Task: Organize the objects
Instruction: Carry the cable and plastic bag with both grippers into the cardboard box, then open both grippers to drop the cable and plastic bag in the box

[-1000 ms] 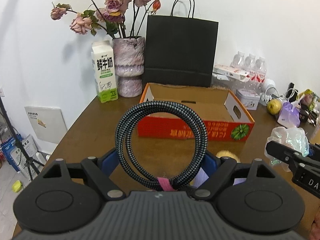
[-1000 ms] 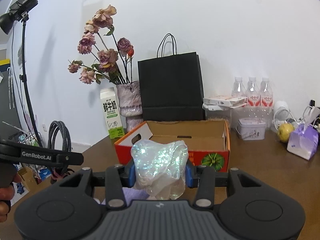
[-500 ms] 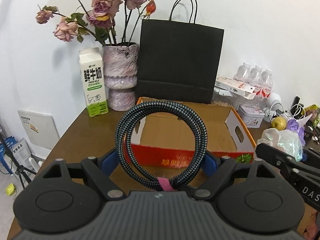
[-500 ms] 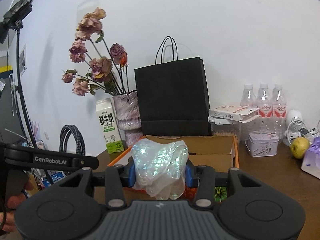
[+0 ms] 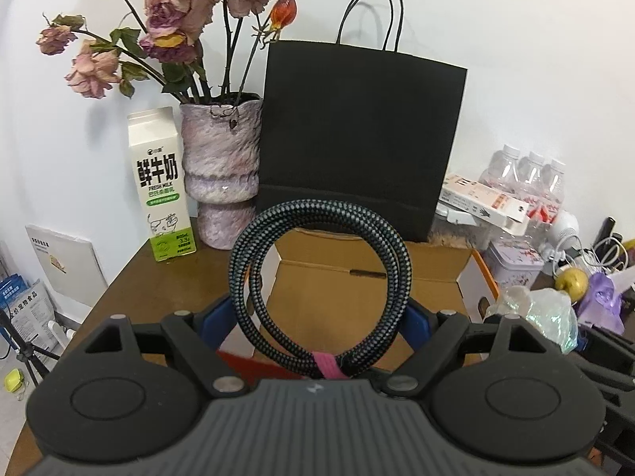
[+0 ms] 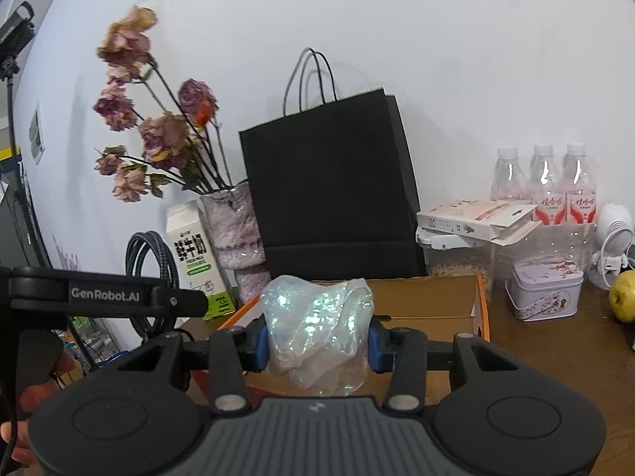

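My left gripper (image 5: 319, 319) is shut on a coiled black braided cable (image 5: 369, 222) with a pink strap, held upright over the near edge of the open orange cardboard box (image 5: 349, 289). My right gripper (image 6: 315, 341) is shut on a crumpled iridescent plastic bag (image 6: 317, 325), held over the box's near edge (image 6: 428, 297). The bag also shows at the right of the left wrist view (image 5: 543, 313). The cable also shows at the left of the right wrist view (image 6: 152, 254).
Behind the box stand a black paper bag (image 5: 357, 139), a vase of dried roses (image 5: 222, 174) and a milk carton (image 5: 160, 186). To the right are water bottles (image 6: 543, 186), a small tin (image 6: 547, 293), a plastic container (image 6: 456, 261) and a pear (image 6: 625, 297).
Both grippers have moved forward toward the box with their loads. The box now lies directly under the cable and the bag. Both grips are unchanged.
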### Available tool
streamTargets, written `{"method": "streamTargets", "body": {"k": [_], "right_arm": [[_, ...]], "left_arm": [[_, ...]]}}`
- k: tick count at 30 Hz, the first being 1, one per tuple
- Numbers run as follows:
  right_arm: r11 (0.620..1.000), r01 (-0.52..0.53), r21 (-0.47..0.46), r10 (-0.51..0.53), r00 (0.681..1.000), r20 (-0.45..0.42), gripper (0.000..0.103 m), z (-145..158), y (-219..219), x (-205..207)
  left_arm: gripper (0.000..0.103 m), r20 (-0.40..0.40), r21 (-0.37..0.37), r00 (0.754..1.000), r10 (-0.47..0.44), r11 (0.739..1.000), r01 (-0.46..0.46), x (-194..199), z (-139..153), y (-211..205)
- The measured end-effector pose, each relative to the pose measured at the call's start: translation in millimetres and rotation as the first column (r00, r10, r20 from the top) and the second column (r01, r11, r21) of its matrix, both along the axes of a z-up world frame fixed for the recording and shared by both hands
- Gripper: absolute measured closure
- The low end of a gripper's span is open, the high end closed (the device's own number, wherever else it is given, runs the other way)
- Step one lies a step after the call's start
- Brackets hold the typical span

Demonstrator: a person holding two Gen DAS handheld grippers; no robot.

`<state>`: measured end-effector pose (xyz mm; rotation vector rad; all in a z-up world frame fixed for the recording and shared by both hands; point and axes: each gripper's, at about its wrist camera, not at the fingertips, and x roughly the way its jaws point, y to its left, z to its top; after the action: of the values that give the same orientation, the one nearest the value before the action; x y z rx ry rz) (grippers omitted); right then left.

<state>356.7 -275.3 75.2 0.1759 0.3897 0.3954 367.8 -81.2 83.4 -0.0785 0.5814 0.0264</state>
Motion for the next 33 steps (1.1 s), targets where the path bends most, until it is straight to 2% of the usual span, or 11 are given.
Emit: {"method": "streamTargets", "body": {"k": [13, 19, 27, 31, 32, 33], "right_arm": [[0.999, 0.018, -0.042, -0.022, 0.996, -0.089, 0.059, -30.1, -6.6, 69.9], [0.996, 0.041, -0.081, -0.050, 0.992, -0.117, 0.059, -47.2, -6.4, 88.0], [0.991, 0.049, -0.127, -0.067, 0.988, -0.142, 0.057, -63.3, -3.0, 98.6], [0.989, 0.047, -0.141, -0.069, 0.986, -0.155, 0.047, -67.4, -1.2, 102.1], [0.989, 0.048, -0.142, -0.070, 0.985, -0.158, 0.039, -67.9, -1.0, 102.5], [0.988, 0.051, -0.143, -0.073, 0.985, -0.158, 0.034, -68.2, -1.3, 102.8]], "left_arm": [[0.018, -0.026, 0.074, 1.000, 0.004, 0.997, -0.002, 65.2, -23.6, -16.2], [0.018, -0.055, 0.101, 0.998, 0.003, 0.995, 0.002, 88.5, -44.4, -23.3], [0.017, -0.075, 0.100, 0.997, -0.004, 0.995, 0.011, 103.6, -59.9, -22.8], [0.015, -0.104, 0.089, 0.994, -0.013, 0.996, 0.022, 110.7, -66.8, -22.0], [0.014, -0.110, 0.086, 0.994, -0.011, 0.996, 0.021, 111.9, -68.5, -21.1], [0.008, -0.109, 0.085, 0.994, -0.008, 0.996, 0.018, 112.3, -69.8, -20.1]]}}
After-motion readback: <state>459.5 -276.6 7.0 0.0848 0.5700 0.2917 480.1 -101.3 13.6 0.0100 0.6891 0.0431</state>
